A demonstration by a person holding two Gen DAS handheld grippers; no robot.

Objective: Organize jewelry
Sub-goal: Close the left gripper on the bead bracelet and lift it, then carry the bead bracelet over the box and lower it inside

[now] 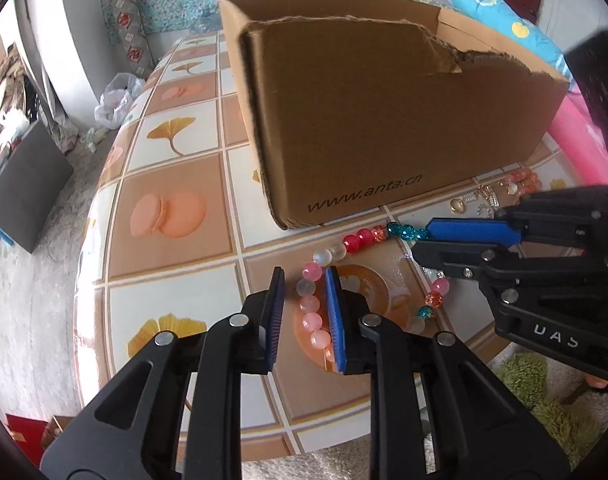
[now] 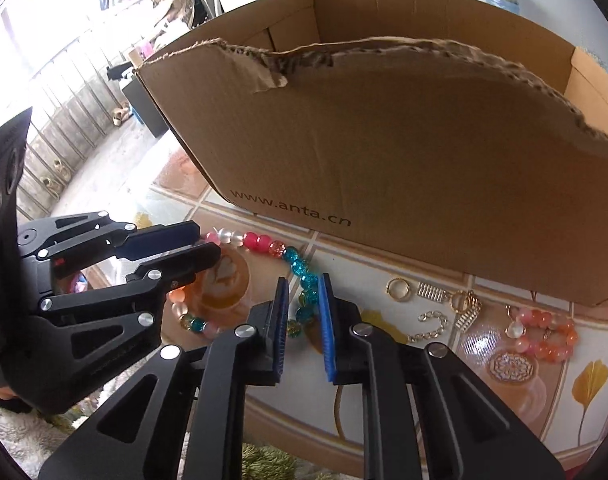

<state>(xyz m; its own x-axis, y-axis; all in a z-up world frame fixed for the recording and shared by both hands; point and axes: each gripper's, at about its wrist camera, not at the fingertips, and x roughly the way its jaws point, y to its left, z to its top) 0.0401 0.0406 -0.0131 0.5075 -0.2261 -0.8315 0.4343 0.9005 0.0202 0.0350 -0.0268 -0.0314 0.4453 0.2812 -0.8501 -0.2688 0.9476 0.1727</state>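
A long bead necklace (image 1: 360, 238) with pink, clear, red and teal beads lies in a loop on the table in front of a torn cardboard box (image 1: 384, 120). My left gripper (image 1: 304, 280) straddles its pink and clear beads, jaws narrowly apart around them. My right gripper (image 2: 302, 285) straddles the teal beads (image 2: 306, 280) on the loop's other side, jaws also narrowly apart. Each gripper shows in the other's view: the right gripper (image 1: 424, 238) and the left gripper (image 2: 209, 244). An orange bead bracelet (image 2: 548, 332) and small gold pieces (image 2: 428, 292) lie to the right.
The box (image 2: 384, 140) stands open-topped right behind the necklace. The table (image 1: 175, 184) has a tiled cloth with leaf and macaron prints; its edge curves off at the left. A green rug (image 1: 544, 392) lies below on the floor.
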